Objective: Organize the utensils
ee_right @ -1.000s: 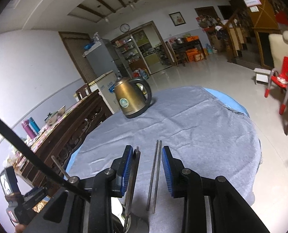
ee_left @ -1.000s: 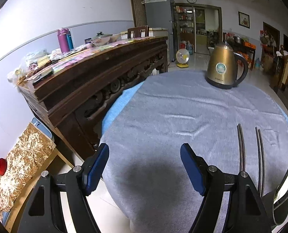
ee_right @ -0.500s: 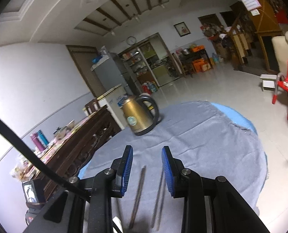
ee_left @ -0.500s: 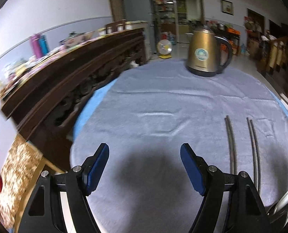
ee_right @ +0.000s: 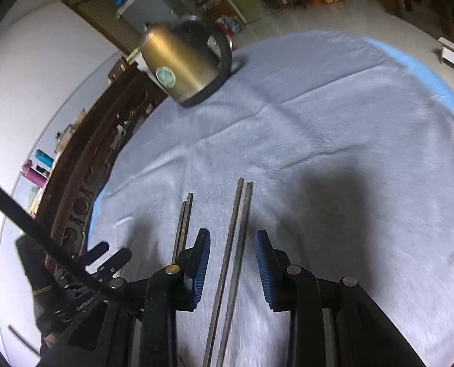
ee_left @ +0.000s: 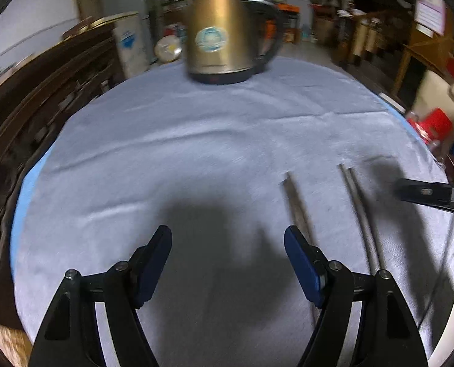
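1. Round desk (ee_left: 196, 140) covered in grey-blue cloth (ee_right: 334, 116), soft weave with shallow creases; a lighter blue layer shows along the edges.
2. Two pairs of thin metal chopsticks, dull grey, straight. Right wrist view: right pair (ee_right: 234, 244) runs up the lower middle of the frame; left pair (ee_right: 182, 223) sits just left of it, near, not touching.
3. Left wrist view: same pairs in the lower right, left pair (ee_left: 297, 205) blurred, right pair (ee_left: 361, 214) sharper.
4. Brass-coloured kettle (ee_left: 223, 33) with black handle and base, round label, upper middle of the frame, well apart from the chopsticks; motion-blurred.
5. Left tool (ee_left: 227, 263): wide open, empty, blue pads, low over bare cloth, left of both pairs.
6. Right tool (ee_right: 233, 269): partly open, straddling the right pair, pads on either side, not touching them.
7. Lower ends of both pairs hidden behind tool bodies. Left tool (ee_right: 104, 263) cut off at lower left of the right wrist view.
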